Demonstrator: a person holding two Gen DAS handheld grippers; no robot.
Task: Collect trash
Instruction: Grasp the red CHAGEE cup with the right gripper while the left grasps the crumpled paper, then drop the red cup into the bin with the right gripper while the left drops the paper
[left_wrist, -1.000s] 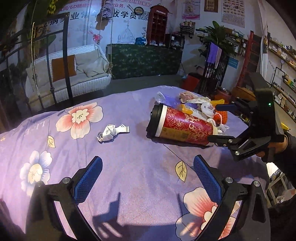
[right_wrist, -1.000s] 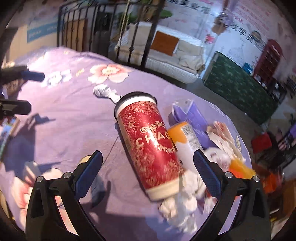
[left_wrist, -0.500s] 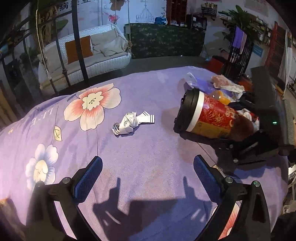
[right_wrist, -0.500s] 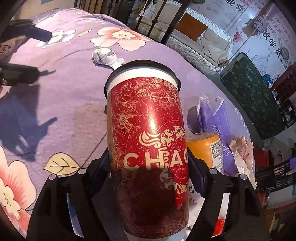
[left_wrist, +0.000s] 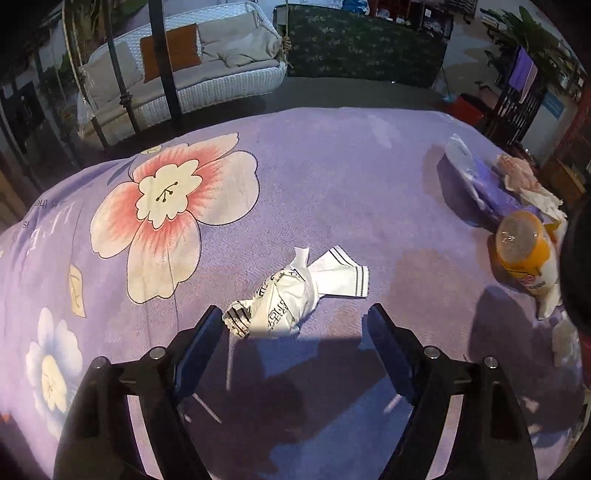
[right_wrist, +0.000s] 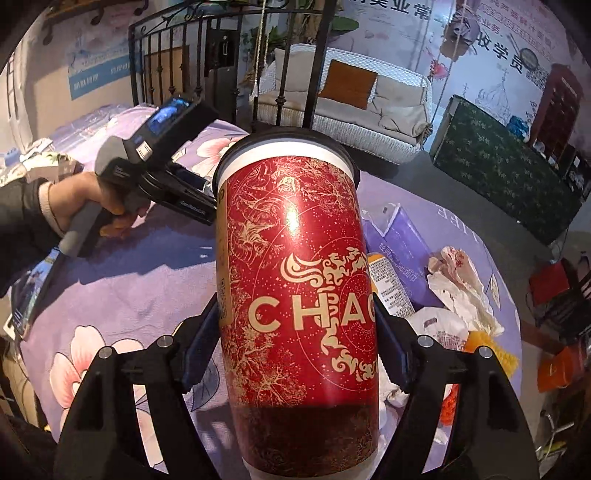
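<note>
My right gripper (right_wrist: 295, 328) is shut on a tall red paper cup (right_wrist: 295, 280) with gold print and a black lid, held up off the purple flowered bedspread (right_wrist: 129, 280). My left gripper (left_wrist: 295, 332) is open and low over the bedspread (left_wrist: 332, 173), its fingers either side of the near end of a crumpled white wrapper (left_wrist: 291, 295). An orange bottle (left_wrist: 524, 254) lies at the right beside a purple packet (left_wrist: 484, 188) and crumpled tissues (left_wrist: 532, 188). The left gripper's body also shows in the right wrist view (right_wrist: 162, 162), its fingertips hidden behind the cup.
More trash lies right of the cup: a purple packet (right_wrist: 402, 236), white and pink crumpled paper (right_wrist: 458, 280), an orange scrap (right_wrist: 487, 343). A black iron bed frame (left_wrist: 166, 62) and a white wicker swing sofa (left_wrist: 192, 70) stand beyond the bed.
The right gripper has closed on the red cup and lifted it off the bed. The left gripper has moved forward and down to the white wrapper.
</note>
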